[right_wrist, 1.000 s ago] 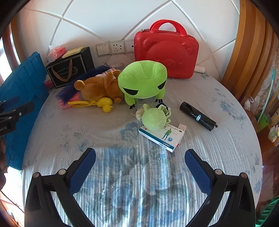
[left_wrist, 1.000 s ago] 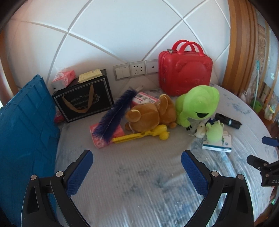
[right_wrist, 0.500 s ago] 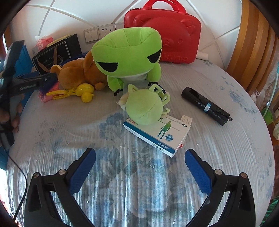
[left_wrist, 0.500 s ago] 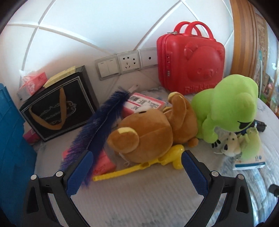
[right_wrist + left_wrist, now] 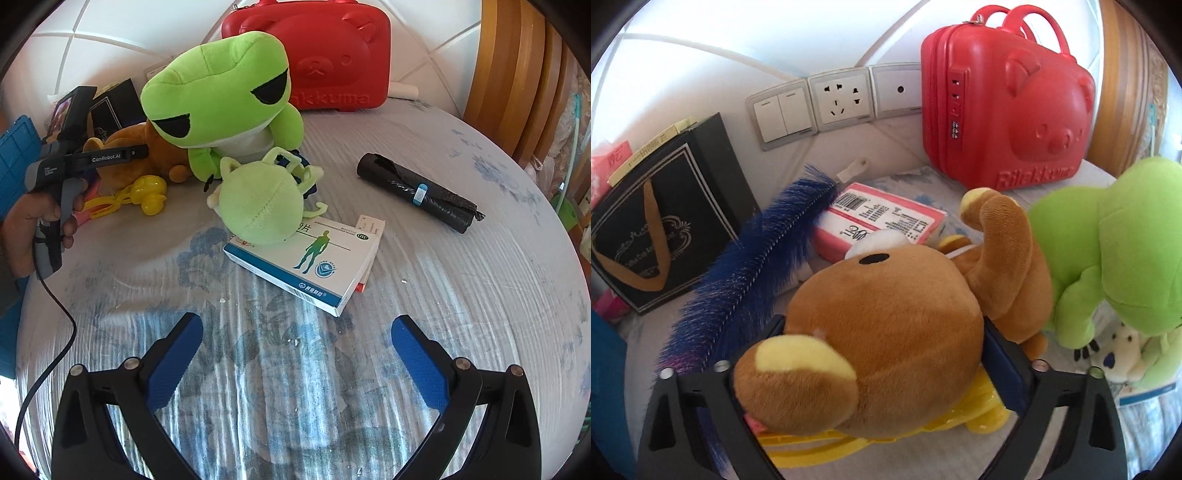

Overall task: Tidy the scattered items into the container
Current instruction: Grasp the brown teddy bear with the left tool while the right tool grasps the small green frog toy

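- Brown plush bear [image 5: 886,325]: short, dense pile, rounded head with a yellow-lined ear; it lies on the bed at 6 o'clock of my left wrist view, head between the fingers of the left gripper [image 5: 882,354].
- Left gripper: jaws closing, the bear's head filling the gap and meeting the blue pad at either side, so I read it as clasping the head.
- Right gripper [image 5: 295,358]: jaws spread wide, blue pads bare, only the bedspread between them.
- Green plush frog [image 5: 221,92]: smooth fleece, bulbous head, seated upright at 12 o'clock of the right view, just beside the bear.
- Small pale green plush [image 5: 258,199]: round and seamed, resting partly on a flat white-and-blue medicine box [image 5: 314,258] at centre.
- Yellow plastic tongs [image 5: 129,195]: glossy, lying under and beside the bear.
- Blue feather [image 5: 750,273]: bristly, lying at 9 o'clock of the bear.
- Black bag roll [image 5: 417,192]: crinkled film, cylindrical, at 2 o'clock.
- Blue plastic crate [image 5: 14,155]: ribbed, at the 9 o'clock edge.
- Bedspread [image 5: 480,295]: ribbed grey cloth with faded blue flowers.
- Room: red hard-shell bear suitcase [image 5: 1008,110] standing against a white padded headboard [image 5: 738,44] bearing a socket panel [image 5: 834,103].
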The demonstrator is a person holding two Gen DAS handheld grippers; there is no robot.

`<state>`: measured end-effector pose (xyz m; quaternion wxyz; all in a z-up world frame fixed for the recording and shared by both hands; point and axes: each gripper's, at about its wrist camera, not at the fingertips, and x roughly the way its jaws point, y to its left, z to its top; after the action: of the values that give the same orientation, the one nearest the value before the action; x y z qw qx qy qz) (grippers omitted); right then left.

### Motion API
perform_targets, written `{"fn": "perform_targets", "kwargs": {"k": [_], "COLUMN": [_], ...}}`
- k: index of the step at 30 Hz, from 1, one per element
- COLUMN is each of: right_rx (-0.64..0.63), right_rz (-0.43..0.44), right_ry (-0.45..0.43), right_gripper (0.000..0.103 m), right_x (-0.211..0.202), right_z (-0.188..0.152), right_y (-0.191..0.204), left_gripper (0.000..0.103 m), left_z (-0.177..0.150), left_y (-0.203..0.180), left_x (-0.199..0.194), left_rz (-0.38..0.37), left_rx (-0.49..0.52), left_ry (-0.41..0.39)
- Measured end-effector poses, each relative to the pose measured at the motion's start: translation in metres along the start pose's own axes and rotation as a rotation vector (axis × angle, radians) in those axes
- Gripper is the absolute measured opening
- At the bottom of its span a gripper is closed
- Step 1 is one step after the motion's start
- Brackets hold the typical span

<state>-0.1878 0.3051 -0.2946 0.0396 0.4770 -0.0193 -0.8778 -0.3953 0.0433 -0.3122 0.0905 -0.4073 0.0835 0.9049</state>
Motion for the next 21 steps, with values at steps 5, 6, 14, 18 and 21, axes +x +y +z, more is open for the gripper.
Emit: {"fn": "perform_targets", "kwargs": {"k": [5, 6, 14, 18, 21], "right_rx": [-0.016, -0.023, -0.09, -0.125, -0.139], "right_rz": [-0.004, -0.006, 0.006, 0.045, 0.056], "right_ry": [-0.001, -0.003, -0.025, -0.047, -0.044], "right_gripper": [0.103, 0.103, 0.103, 0.103, 0.103], "right_x": [0.009, 0.012, 0.033, 0.045, 0.059], "right_z": [0.007, 0.009, 0.035, 0.051, 0.06], "right_y": [-0.002, -0.002, 0.002, 0.014, 0.025], "left_gripper": [0.08, 0.079, 0.079, 0.079, 0.079], "left_z": [-0.007, -0.009, -0.03, -0.05, -0.064], "left_y": [-0.005, -0.004, 0.014, 0.028, 0.035], "left_x": [-0.014, -0.019, -0.07, -0.096, -0.113], "left_rz": [0.015, 0.011, 0.013, 0.027, 0.035], "left_rx": [0.017, 0.008, -0.059, -0.104, -0.127], "left_ry": [0.008, 0.003, -0.052, -0.05, -0.038]}}
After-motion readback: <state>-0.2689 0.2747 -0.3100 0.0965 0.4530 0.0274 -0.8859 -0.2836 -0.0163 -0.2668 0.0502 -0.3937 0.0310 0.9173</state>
